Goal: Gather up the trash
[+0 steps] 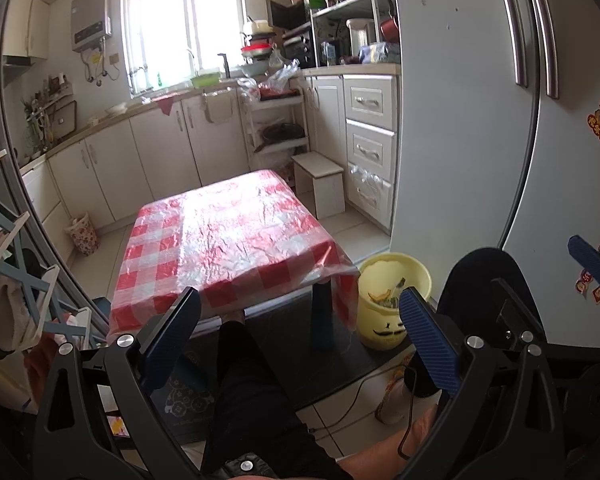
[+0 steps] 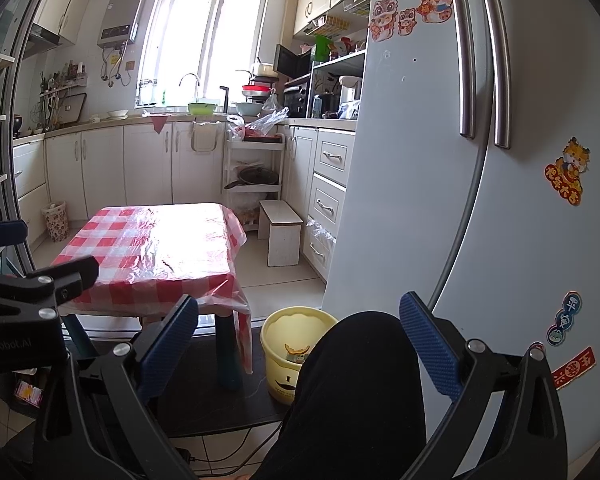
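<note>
One yellow bin [image 1: 394, 300] stands on the floor by the table [image 1: 228, 236] corner, just ahead of the left gripper [image 1: 300, 320] and below the right gripper [image 2: 300, 332]. Both grippers gape wide, holding nothing. Scraps [image 1: 384, 294] lie inside the bin.

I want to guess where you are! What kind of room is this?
It looks like a home kitchen. There is a big fridge covered in magnets, a sink tap under the window, and white cupboards along the wall. A small table with a red checked cloth stands in the middle, beside a yellow trash bucket.
</note>
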A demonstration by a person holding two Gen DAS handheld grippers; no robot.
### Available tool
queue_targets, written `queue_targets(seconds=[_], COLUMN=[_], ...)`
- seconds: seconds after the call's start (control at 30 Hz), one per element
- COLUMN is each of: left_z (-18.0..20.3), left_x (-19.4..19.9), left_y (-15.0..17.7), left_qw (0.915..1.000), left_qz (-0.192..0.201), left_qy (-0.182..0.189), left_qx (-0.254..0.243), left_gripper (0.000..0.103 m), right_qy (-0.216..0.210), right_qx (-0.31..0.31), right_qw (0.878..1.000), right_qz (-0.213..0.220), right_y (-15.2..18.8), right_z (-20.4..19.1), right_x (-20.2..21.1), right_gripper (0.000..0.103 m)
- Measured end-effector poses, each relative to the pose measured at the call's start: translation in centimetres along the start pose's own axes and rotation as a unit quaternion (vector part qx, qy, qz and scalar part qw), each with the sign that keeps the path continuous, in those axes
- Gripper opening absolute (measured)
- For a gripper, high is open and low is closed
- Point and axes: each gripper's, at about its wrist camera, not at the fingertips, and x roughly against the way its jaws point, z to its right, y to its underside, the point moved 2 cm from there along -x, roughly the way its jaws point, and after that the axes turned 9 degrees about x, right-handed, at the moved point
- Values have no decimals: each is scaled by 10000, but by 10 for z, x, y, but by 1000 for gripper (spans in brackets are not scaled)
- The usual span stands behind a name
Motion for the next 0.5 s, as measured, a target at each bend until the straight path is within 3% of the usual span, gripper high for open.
queue_targets(seconds=[0.2,0.5], left_z=[-1,-14], left_x=[4,-7], left_y=[2,4], left_qw=[9996,9998], left_qz=[184,-131], left_qy=[-132,-102], left_qx=[-148,59], left_gripper=[95,95], right_qy=[-15,-82], right_qx=[-8,63], right_qw=[10000,9999], right_qz=[-13,-43], right_y=[1,-2], right_z=[-3,-10], right_x=[0,-5], right_gripper=[96,96])
